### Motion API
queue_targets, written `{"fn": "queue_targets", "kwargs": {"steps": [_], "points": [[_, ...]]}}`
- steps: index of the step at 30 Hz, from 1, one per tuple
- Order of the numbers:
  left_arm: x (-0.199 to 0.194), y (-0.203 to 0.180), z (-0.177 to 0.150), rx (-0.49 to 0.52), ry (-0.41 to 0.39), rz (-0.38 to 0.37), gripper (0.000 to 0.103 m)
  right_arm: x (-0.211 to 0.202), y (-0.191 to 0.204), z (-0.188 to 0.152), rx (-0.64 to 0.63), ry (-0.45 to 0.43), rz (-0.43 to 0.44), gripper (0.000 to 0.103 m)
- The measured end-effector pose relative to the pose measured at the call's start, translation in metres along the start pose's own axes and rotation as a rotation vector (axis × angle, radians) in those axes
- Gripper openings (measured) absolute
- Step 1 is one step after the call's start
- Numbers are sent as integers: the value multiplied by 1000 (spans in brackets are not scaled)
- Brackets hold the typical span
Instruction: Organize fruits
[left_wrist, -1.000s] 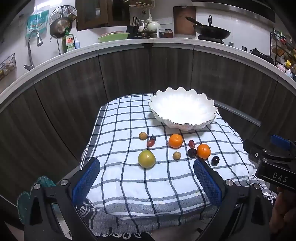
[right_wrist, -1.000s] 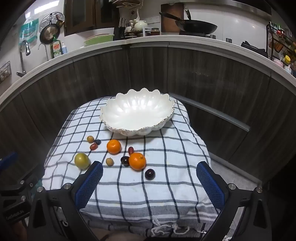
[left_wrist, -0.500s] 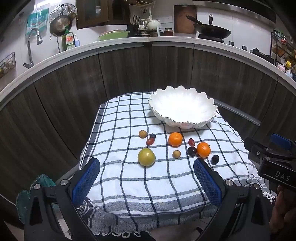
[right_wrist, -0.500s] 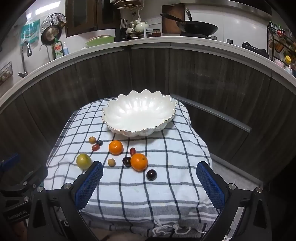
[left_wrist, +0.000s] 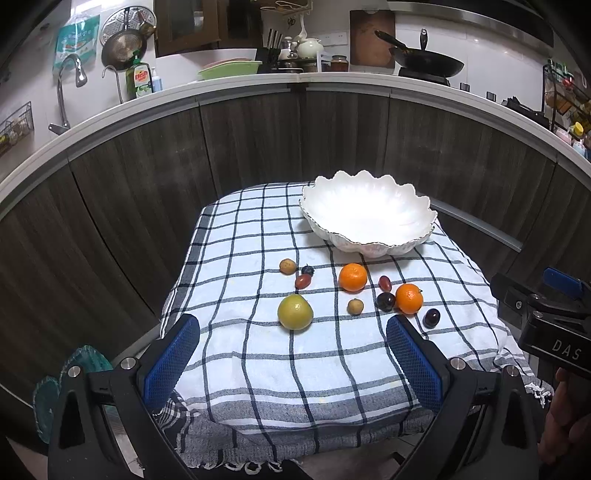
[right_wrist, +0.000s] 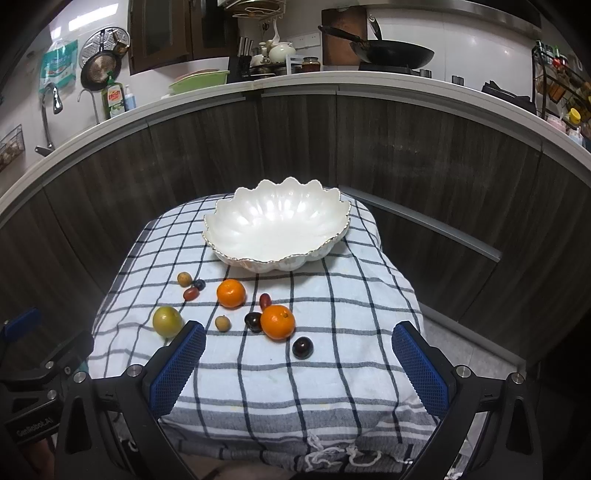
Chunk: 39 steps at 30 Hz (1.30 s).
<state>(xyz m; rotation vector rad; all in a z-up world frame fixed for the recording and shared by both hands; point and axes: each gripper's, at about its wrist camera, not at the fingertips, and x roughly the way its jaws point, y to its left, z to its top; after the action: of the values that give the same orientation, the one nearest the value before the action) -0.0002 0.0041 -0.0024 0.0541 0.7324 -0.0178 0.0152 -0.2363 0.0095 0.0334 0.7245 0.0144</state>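
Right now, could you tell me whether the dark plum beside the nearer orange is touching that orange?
Touching. In the right wrist view the dark plum sits against the nearer orange with no cloth showing between them; the left wrist view looks the same.

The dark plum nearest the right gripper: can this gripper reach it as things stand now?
Probably yes. The right gripper is open, the dark plum lies apart on the checked cloth just ahead, and nothing stands between them.
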Motion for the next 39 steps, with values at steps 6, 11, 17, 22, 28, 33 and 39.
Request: {"fn": "queue_targets", "kwargs": {"steps": [6, 11, 17, 22, 28, 33, 39], "points": [[2, 0, 0, 0, 4, 0, 103, 0, -2, -1, 4, -1, 3, 102], [3, -1, 0, -1, 6, -4, 103, 1, -2, -2, 10, 2, 7, 103], [3, -1, -1, -3, 4, -6, 103, 1, -2, -1, 11, 4, 6, 102], [3, -1, -1, -4, 5, -6, 103, 1, -2, -1, 10, 3, 7, 103], [3, -1, -2, -4, 6, -8, 103, 1, -2, -2, 12, 3, 6, 102], [3, -1, -1, -5, 7, -8, 103, 1, -1, -2, 12, 3, 7, 102], [1, -1, -2, -5, 5, -11, 103, 1, -1, -2, 13, 3, 7, 102]]}}
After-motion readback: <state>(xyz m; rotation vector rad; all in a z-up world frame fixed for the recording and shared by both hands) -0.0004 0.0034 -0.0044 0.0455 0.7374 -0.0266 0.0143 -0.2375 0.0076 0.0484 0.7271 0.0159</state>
